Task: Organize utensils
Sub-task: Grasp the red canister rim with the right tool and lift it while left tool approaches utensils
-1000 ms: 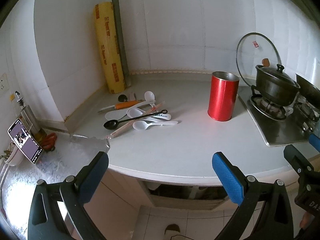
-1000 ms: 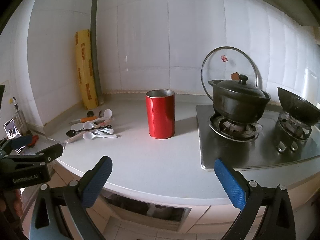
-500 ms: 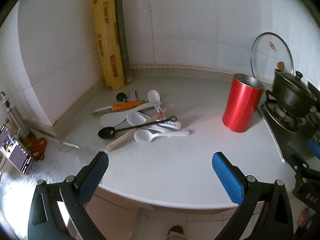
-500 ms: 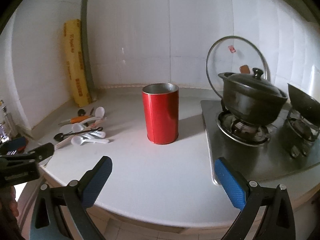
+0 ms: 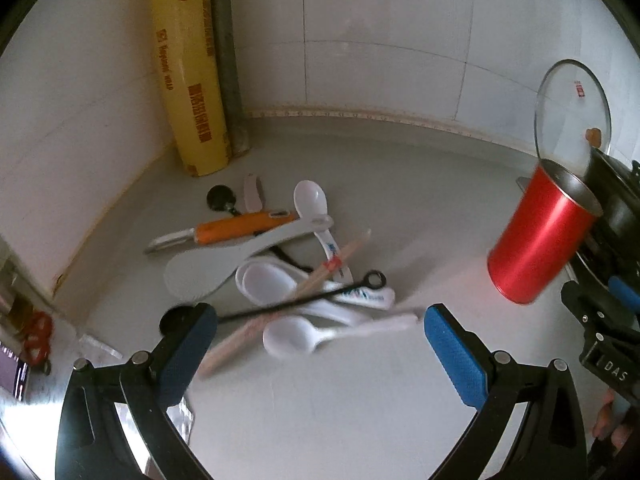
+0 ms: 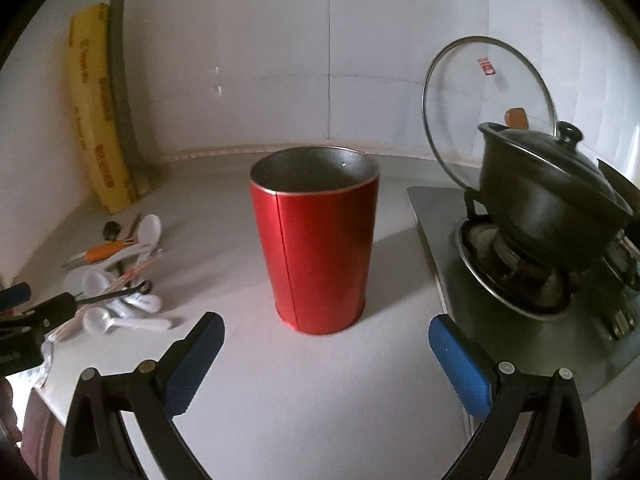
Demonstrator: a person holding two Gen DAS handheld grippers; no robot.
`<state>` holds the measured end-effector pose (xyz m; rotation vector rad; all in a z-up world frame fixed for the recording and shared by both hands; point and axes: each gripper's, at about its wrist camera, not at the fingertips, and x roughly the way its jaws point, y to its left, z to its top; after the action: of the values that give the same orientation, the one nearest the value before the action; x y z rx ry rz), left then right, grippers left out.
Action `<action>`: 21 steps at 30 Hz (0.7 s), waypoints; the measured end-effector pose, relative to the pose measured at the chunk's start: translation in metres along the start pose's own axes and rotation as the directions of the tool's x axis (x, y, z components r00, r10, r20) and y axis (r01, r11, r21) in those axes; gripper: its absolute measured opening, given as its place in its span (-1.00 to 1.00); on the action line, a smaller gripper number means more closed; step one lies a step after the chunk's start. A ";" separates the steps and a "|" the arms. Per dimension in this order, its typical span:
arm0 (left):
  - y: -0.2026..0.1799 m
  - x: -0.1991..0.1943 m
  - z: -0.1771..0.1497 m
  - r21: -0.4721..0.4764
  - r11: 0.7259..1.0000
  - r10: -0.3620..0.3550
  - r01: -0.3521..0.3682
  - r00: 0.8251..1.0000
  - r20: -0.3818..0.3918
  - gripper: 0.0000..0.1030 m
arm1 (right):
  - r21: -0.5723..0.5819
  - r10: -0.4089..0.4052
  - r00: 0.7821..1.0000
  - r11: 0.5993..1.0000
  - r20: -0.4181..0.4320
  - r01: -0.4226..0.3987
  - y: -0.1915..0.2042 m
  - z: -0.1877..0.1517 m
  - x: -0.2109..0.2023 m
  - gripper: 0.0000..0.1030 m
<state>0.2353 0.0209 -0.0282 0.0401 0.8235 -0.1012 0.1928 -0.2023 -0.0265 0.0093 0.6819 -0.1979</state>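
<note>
Both tools have closed in since the earlier frames: the left tool (image 5: 320,332) now hangs over the spoon pile, the right tool (image 6: 326,344) just short of the red can (image 6: 316,240). Each is spread wide, gripping nothing. Nearest the left tool lies a white spoon (image 5: 316,332), bowl at lower centre, handle running toward the right of frame, roughly across the gap between the jaws. The left view shows the pile's tangle; only the right view shows the can's open, empty mouth, upright on the tabletop (image 6: 320,392).
</note>
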 end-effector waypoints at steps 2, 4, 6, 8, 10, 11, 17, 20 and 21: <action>0.005 0.008 0.006 -0.002 1.000 -0.009 0.009 1.000 0.000 1.00 | -0.001 -0.014 1.000 1.000 -0.002 0.014 0.002 0.004 0.011 1.00; 0.010 0.016 0.010 -0.007 1.000 -0.009 0.009 1.000 -0.005 1.00 | 0.001 -0.028 1.000 1.000 -0.012 0.028 0.004 0.008 0.022 1.00; 0.015 0.021 0.013 -0.013 1.000 -0.008 0.008 1.000 -0.010 1.00 | -0.004 -0.036 0.999 0.999 -0.022 0.035 0.005 0.012 0.033 1.00; 0.020 0.025 0.015 -0.024 1.000 -0.006 0.005 1.000 -0.015 1.00 | -0.008 -0.041 0.999 0.999 -0.033 0.041 0.006 0.014 0.042 1.00; 0.026 0.029 0.014 -0.037 0.999 -0.001 0.001 1.000 -0.023 1.00 | -0.008 -0.044 0.998 0.999 -0.046 0.044 0.007 0.017 0.051 1.00; 0.029 0.030 0.013 -0.043 0.999 0.001 -0.002 1.000 -0.027 1.00 | -0.012 -0.045 0.998 0.999 -0.049 0.044 0.007 0.020 0.057 1.00; 0.049 0.031 0.005 -0.109 0.994 0.022 -0.027 0.999 -0.045 1.00 | -0.024 -0.035 0.998 0.999 -0.047 0.034 0.006 0.033 0.072 1.00; 0.057 0.029 0.000 -0.156 0.987 0.017 -0.024 0.999 -0.050 1.00 | -0.028 -0.029 0.998 0.999 -0.048 0.027 0.003 0.037 0.077 1.00; 0.060 0.029 -0.002 -0.176 0.984 0.010 -0.019 0.999 -0.054 1.00 | -0.030 -0.023 0.998 0.999 -0.050 0.022 0.003 0.039 0.080 1.00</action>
<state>0.2598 0.0784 -0.0511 -0.1186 0.8819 -0.0129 0.2780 -0.2169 -0.0464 -0.0218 0.7357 -0.2099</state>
